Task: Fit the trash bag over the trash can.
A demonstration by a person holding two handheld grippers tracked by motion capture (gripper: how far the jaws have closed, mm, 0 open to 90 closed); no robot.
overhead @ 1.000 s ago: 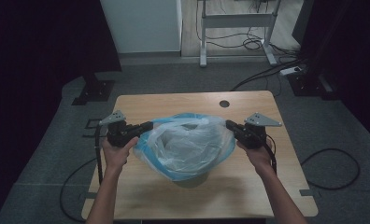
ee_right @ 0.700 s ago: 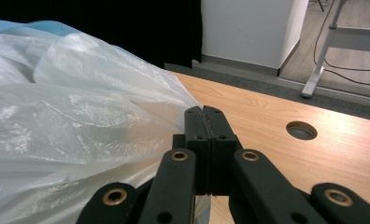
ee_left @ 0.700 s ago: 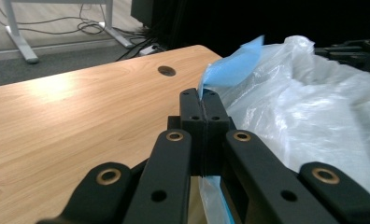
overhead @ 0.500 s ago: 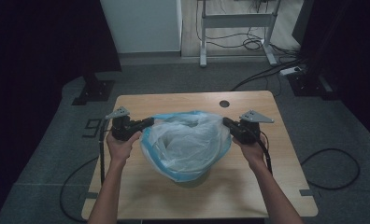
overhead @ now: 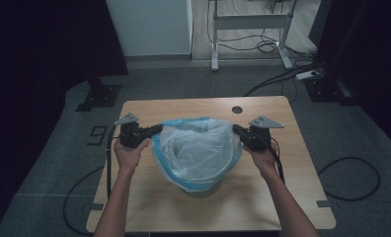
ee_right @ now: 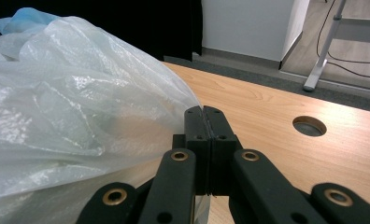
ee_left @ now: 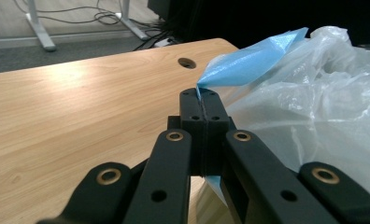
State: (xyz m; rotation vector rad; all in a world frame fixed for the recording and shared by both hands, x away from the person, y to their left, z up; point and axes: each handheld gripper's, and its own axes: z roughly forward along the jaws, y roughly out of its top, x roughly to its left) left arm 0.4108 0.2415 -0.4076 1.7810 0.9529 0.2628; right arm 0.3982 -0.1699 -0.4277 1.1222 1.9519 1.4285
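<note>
Both grippers have lowered the stretched plastic bag (overhead: 198, 150), jaws clamped.

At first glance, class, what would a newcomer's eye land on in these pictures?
The big translucent plastic bag with its blue rim, stretched open at the middle of the wooden table. Then the left tongs and right tongs, each shut on the rim at opposite sides.

Dim room, grey carpet floor (overhead: 60, 173), wooden desk (overhead: 183, 106) with cable hole (overhead: 237, 109), white cabinet (overhead: 151, 24), cables (overhead: 351, 170) on floor.
</note>
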